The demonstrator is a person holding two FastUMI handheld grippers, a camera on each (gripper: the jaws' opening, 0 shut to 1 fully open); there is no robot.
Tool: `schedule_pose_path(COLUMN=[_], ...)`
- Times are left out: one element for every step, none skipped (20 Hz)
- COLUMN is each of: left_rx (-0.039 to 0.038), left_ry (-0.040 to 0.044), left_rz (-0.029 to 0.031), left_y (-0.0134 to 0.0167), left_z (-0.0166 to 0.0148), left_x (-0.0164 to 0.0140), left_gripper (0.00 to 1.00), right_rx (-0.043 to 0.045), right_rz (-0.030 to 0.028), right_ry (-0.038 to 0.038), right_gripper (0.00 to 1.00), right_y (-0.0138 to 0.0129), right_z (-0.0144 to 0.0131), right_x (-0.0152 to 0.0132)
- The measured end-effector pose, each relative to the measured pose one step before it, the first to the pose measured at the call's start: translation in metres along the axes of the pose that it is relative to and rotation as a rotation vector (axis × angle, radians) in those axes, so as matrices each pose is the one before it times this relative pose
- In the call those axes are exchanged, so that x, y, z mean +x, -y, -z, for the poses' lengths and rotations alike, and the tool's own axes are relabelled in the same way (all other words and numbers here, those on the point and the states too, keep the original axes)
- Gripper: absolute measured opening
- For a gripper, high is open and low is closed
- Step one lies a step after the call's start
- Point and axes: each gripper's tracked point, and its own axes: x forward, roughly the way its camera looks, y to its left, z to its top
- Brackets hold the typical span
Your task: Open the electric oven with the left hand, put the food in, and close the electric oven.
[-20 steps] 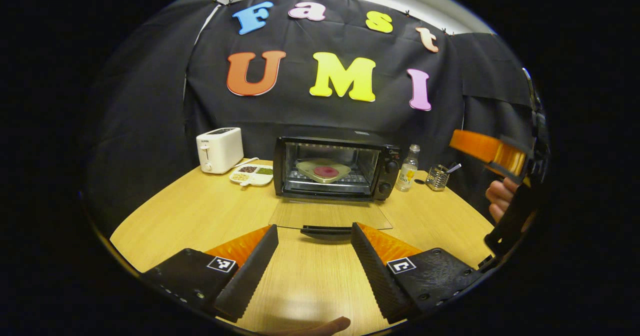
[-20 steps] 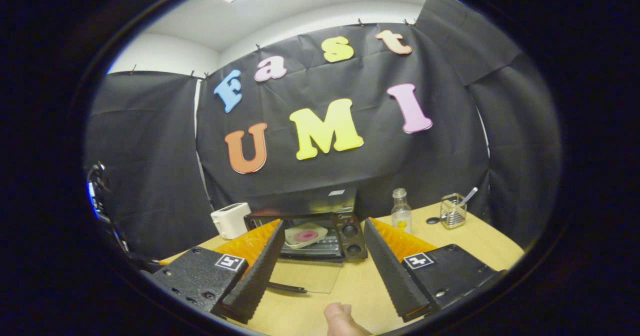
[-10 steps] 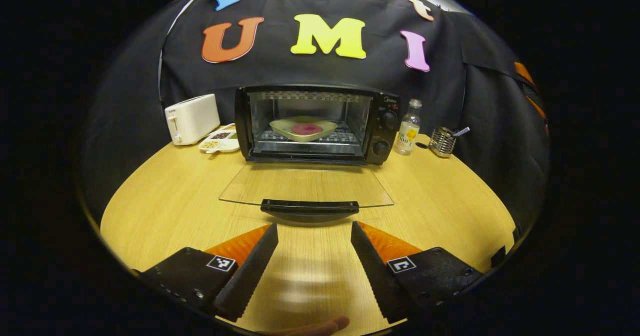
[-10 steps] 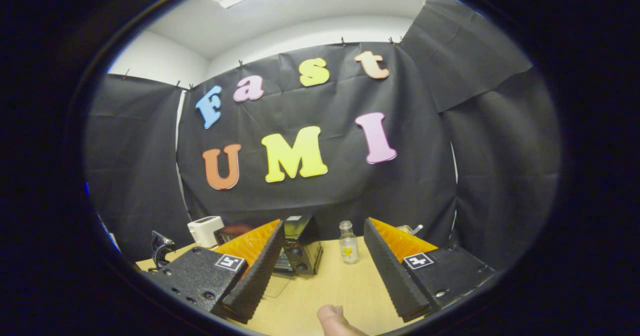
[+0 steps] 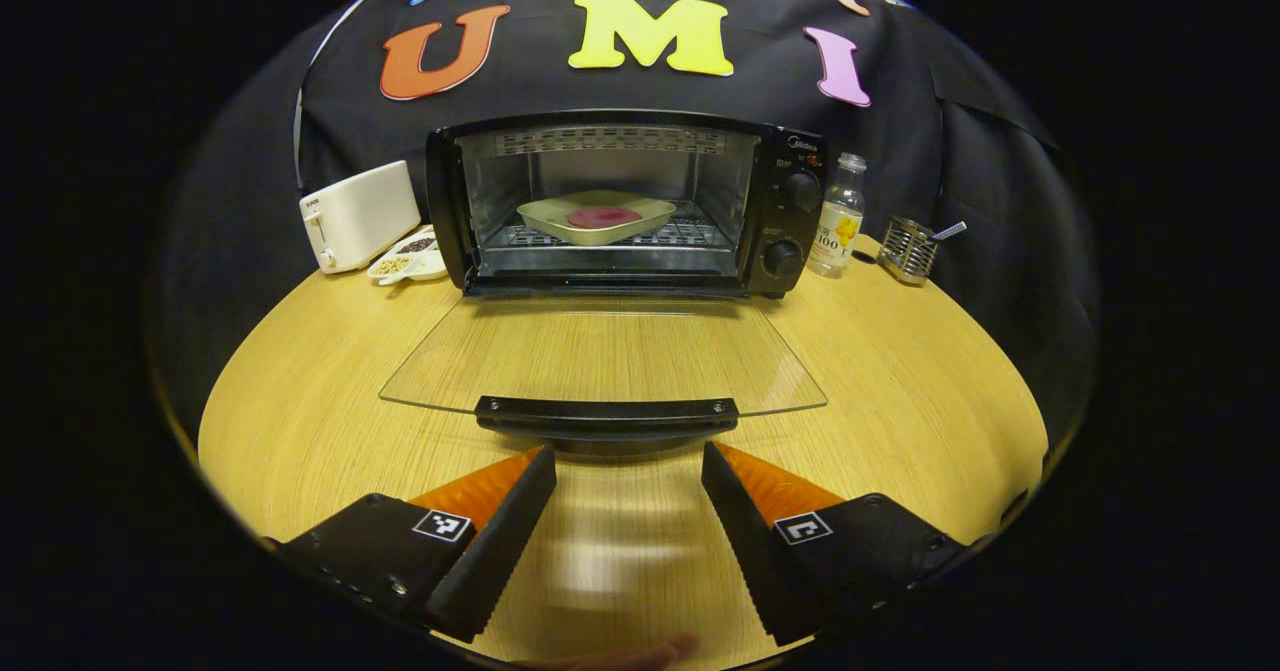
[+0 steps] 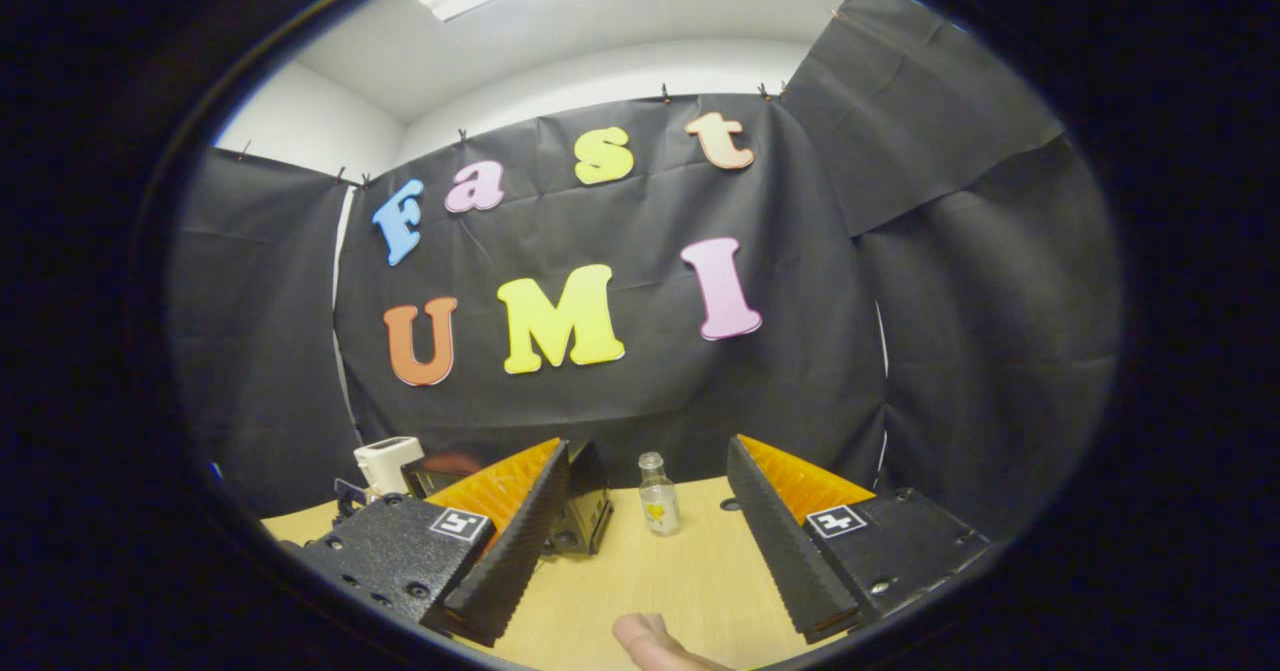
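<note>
Just ahead of the left gripper (image 5: 628, 461), whose fingers stand apart and empty, the oven (image 5: 620, 206) door (image 5: 600, 351) lies flat, rigid but likely fragile glass, best lifted by its handle (image 5: 606, 414).

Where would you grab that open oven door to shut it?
By the dark handle bar along the front edge of the glass door. It lies flat and faces the open left gripper, so probably come straight in from the front and lift.

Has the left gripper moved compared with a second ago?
Yes. The left gripper has come forward toward the oven, which looms larger, and its open fingers now sit just short of the door handle.
</note>
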Motion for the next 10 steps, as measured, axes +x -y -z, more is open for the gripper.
schedule_pose_path(left_rx=[-0.00060,0.00174,0.01035,0.01266,0.01155,0.00616,-0.00381,-0.00481,-0.00128,0.00198], left_ry=[-0.00636,-0.00443,-0.01323,-0.00683,0.00658,0.00362,0.00032,0.00125,-0.00013,0.00071], left_rz=[-0.00308,-0.01607,-0.01087,-0.00662,-0.00520,-0.00175,0.00057,0.00043,-0.00104,-0.00110], left_y=[-0.00009,-0.00261,-0.00101,-0.00050,0.00014,0.00085,0.00005,0.00067,0.00036,-0.00026], left_z=[-0.00070,-0.00094,-0.00068,0.00015,-0.00383,-0.00041,-0.00005,-0.00097,-0.00084,-0.00074], left_x=[0.00368,0.00236,0.00315,0.00041,-0.00091,-0.00076,-0.00034,-0.00053,-0.00076,-0.00041], left_gripper=[0.94,0.94,0.94,0.94,0.94,0.94,0.94,0.94,0.94,0.94], right_rx=[0.00544,0.00440,0.00158,-0.00694,-0.01374,-0.00976,-0.00433,-0.00195,-0.00189,-0.00143], right_rz=[0.00184,0.00547,0.00528,0.00997,0.01200,0.00700,0.00626,0.00495,0.00142,-0.00102], right_ry=[0.00731,0.00492,0.00541,-0.00021,-0.00330,-0.00184,-0.00591,-0.00785,-0.00132,0.00605], right_gripper=[0.96,0.96,0.96,0.96,0.95,0.95,0.96,0.96,0.96,0.96], right_y=[0.00264,0.00224,0.00183,0.00252,0.00238,0.00113,-0.00042,0.00034,-0.00002,0.00000], right_z=[-0.00090,-0.00109,-0.00032,-0.00057,0.00286,-0.00057,0.00032,0.00088,0.00061,-0.00239], right_x=[0.00036,-0.00023,-0.00010,-0.00038,-0.00113,-0.00168,-0.00301,-0.00273,-0.00317,-0.00306])
